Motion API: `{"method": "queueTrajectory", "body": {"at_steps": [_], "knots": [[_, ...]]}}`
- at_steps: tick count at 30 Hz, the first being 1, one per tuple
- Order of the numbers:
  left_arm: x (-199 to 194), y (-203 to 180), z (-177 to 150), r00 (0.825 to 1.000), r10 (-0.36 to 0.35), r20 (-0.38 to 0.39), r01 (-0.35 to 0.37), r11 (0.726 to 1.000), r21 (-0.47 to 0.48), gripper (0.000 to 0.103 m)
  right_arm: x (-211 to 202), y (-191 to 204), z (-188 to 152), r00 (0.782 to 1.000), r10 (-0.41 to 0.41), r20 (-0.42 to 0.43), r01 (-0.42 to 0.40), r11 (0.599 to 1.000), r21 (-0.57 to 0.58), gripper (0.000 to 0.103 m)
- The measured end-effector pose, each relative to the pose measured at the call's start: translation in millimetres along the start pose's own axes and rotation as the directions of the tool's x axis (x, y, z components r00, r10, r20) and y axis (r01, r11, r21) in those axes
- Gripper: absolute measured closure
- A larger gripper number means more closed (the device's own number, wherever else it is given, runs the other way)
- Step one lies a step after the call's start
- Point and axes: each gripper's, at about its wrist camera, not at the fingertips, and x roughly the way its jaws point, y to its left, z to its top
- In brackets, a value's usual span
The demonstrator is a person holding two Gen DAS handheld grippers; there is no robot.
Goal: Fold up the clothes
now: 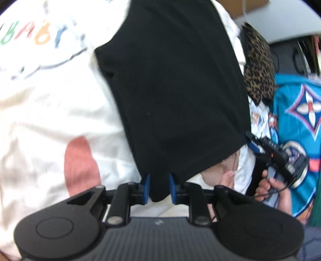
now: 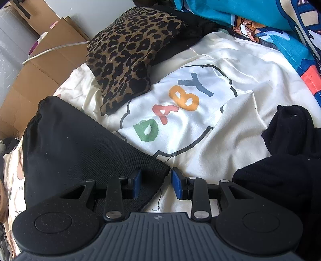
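Left gripper (image 1: pixel 158 187) pinches black garment (image 1: pixel 172 84) corner, right gripper (image 2: pixel 154 183) half-open around its hem; mid-fold, next lay flat.

Brown cardboard box (image 2: pixel 46 60), flaps open, at upper left of the right wrist view, beside the bed edge. White cable (image 2: pixel 54 49) trails across the cardboard. Pale wall (image 2: pixel 12 40) stands behind it. In the left wrist view, cardboard edge (image 1: pixel 244 5) shows at top.

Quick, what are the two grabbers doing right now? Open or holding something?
Left gripper: black garment sits between its pads; grip cannot be told.
Right gripper: open, straddling the black garment's corner, holding nothing.
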Motion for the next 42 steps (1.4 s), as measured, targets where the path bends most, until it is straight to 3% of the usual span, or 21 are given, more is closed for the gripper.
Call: {"method": "queueTrajectory", "body": {"at_steps": [1,4,9,14,18,21,25,29,33,37,42], "knots": [[2.8,4.4,-1.4,1.000,-0.007,0.000,0.007,1.000,-0.022,0.073,-0.1,-0.1,-0.4,1.000,0.001,0.001,-0.001,1.000,0.002,0.064],[6.2,19.3,-7.3,1.000,-0.028,0.003,0.028,0.996,-0.081,0.069,-0.1,-1.5,-1.5,1.000,0.008,0.002,-0.008,1.000,0.010,0.064],[13.2,45.3,-14.8,0.992,-0.122,0.031,0.126,0.973,-0.195,0.060,0.2,-2.4,0.1,1.000,0.013,-0.007,-0.013,1.000,0.013,0.064],[28.1,51.5,-18.5,0.977,-0.200,0.071,0.211,0.952,-0.221,0.055,1.6,-7.7,4.9,0.999,0.037,-0.035,-0.036,0.999,0.026,0.064],[32.7,64.8,-23.2,0.949,-0.291,0.124,0.315,0.907,-0.279,0.046,3.4,-9.7,7.0,0.998,0.047,-0.046,-0.045,0.998,0.033,0.064],[36.5,72.2,-23.9,0.925,-0.348,0.154,0.379,0.870,-0.316,0.047,3.2,-8.5,6.4,0.998,0.046,-0.050,-0.046,0.999,0.015,0.064],[33.6,63.8,-23.5,0.911,-0.376,0.167,0.409,0.872,-0.269,0.048,2.6,-7.5,7.2,0.997,0.045,-0.061,-0.047,0.999,-0.019,0.064],[31.7,60.0,-20.2,0.887,-0.426,0.180,0.462,0.841,-0.282,0.050,3.4,-6.1,7.0,0.998,0.039,-0.057,-0.040,0.999,-0.017,0.064],[34.6,54.7,-20.3,0.873,-0.443,0.202,0.486,0.826,-0.287,0.051,3.0,-5.4,5.6,0.998,0.038,-0.051,-0.039,0.999,-0.028,0.064],[42.7,53.4,-16.9,0.874,-0.442,0.201,0.484,0.825,-0.291,0.051,2.2,-8.3,6.6,0.997,0.052,-0.053,-0.053,0.998,-0.021,0.064],[57.4,46.0,-8.9,0.899,-0.386,0.208,0.434,0.850,-0.299,0.054,2.6,-9.5,7.6,0.997,0.057,-0.055,-0.058,0.998,-0.015,0.064]]}}
